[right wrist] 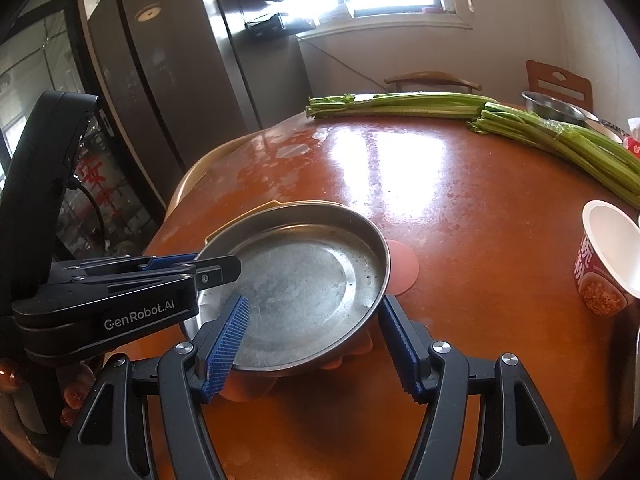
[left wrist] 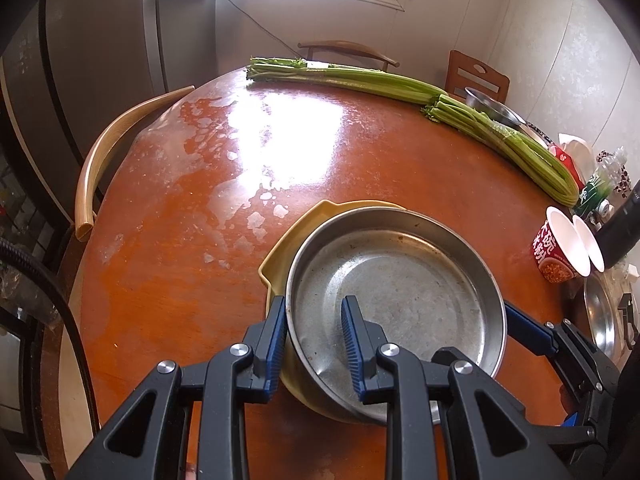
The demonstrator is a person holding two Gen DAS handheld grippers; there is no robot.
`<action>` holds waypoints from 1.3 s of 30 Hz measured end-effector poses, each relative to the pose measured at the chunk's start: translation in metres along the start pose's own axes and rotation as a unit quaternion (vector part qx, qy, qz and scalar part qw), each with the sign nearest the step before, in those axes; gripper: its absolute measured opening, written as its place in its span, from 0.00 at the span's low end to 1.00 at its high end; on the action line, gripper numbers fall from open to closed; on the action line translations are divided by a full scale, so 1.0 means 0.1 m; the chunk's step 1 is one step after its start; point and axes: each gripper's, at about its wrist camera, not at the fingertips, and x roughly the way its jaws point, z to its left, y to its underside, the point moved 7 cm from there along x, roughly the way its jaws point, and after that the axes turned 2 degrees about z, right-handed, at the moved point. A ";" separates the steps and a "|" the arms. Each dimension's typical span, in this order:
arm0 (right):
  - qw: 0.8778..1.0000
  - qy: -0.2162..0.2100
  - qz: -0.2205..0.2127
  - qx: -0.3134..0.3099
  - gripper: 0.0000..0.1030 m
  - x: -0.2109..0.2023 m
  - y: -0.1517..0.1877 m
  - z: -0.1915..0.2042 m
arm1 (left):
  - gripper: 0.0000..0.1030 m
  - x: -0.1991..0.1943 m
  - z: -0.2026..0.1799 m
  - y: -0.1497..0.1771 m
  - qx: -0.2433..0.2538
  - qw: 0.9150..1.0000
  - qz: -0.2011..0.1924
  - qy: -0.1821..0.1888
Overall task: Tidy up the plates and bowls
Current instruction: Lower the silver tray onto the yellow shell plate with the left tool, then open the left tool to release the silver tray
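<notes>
A shallow steel plate (left wrist: 400, 280) (right wrist: 304, 276) rests inside a yellow plate (left wrist: 304, 220) (right wrist: 268, 205) on the round red-brown table (left wrist: 180, 260). My left gripper (left wrist: 314, 340) (right wrist: 208, 266) is shut on the steel plate's near-left rim, one pad outside and one inside. Whether the yellow rim is pinched too I cannot tell. My right gripper (right wrist: 314, 336) stands open around the plate's near-right edge. Its right finger (left wrist: 524, 324) lies against the outer wall, and its left finger hovers over the plate's floor.
Two celery bunches (left wrist: 360, 80) (right wrist: 560, 136) lie across the far side. At the right stand a steel bowl (right wrist: 552, 108), noodle cups (left wrist: 560, 248) (right wrist: 608, 256) and another steel plate (left wrist: 600, 312). Chairs (left wrist: 104, 160) ring the table, and a fridge (right wrist: 160, 80) stands far left.
</notes>
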 end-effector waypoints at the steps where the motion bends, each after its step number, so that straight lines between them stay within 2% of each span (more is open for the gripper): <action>1: 1.000 0.001 0.000 -0.001 0.67 0.00 0.00 0.00 | 0.26 0.00 0.00 0.00 -0.001 1.000 0.001 0.002; 24: 1.000 -0.009 0.006 0.000 0.67 0.04 0.05 -0.03 | 0.27 -0.16 0.03 0.01 -0.002 1.000 -0.007 0.006; 39: 1.000 -0.019 -0.003 -0.008 0.67 -0.01 0.04 0.01 | 0.27 -0.41 0.12 0.08 -0.022 0.999 -0.039 0.017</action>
